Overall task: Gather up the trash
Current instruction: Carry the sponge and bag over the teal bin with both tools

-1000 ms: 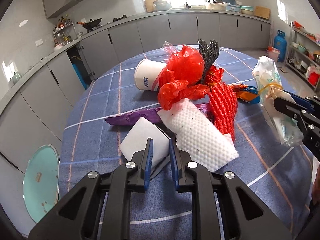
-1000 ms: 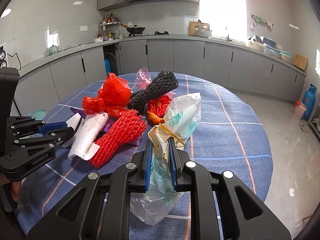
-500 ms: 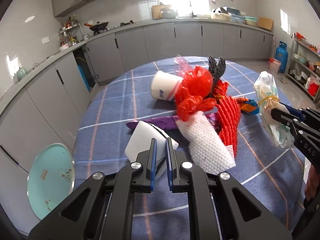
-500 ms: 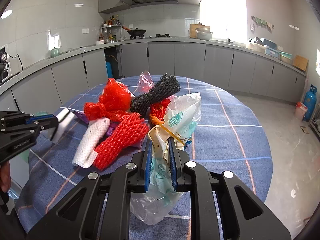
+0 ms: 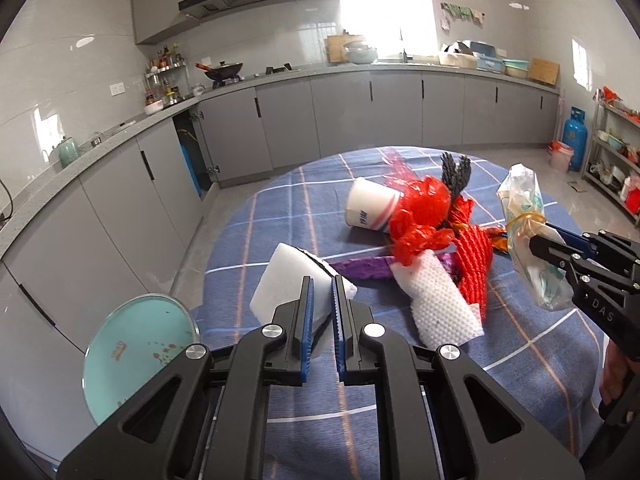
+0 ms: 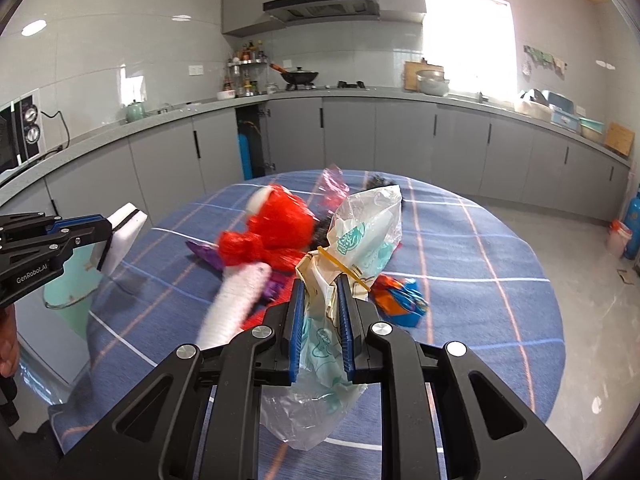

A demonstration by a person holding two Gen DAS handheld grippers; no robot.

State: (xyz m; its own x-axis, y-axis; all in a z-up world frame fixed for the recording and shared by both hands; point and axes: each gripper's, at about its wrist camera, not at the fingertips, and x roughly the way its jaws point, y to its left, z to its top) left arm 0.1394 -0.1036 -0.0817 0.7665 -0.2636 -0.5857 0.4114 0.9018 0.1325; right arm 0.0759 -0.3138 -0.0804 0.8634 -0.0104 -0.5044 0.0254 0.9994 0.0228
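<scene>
**Foam block and knotted bag both clamped above the checked cloth**

Grey kitchen cabinets and worktop curving behind a round table [image 5: 280, 216] under a blue checked cloth. Trash heaped past the table's middle, toward twelve o'clock from the left wrist camera: white paper cup [image 5: 370, 206] on its side, crumpled red plastic bag [image 5: 420, 216] against it, red foam netting [image 5: 476, 264] at about two o'clock of the pile, white foam netting sleeve [image 5: 436, 304] nearest, purple wrapper [image 5: 362, 268] partly buried under the rest. Black netting [image 5: 454, 170] showing only its top behind the red bag. Orange and blue wrapper [image 6: 400, 298] half hidden behind the right fingers. White sleeve blurred in the right wrist view.

Left gripper [image 5: 321, 312] shut tight on a white foam block [image 5: 288, 280], block with a dark edge, held clear of the cloth at nine o'clock of the pile. Lower part of block hidden by the pads.

Right gripper [image 6: 320, 320] clamped on a clear plastic bag [image 6: 368, 232] with green print, neck tied by a yellow rubber band [image 6: 340, 262], bottom sagging below the fingers. Contents hard to make out.

Teal round lid [image 5: 140, 352] off the table at eight o'clock, cut by the left gripper's body.
</scene>
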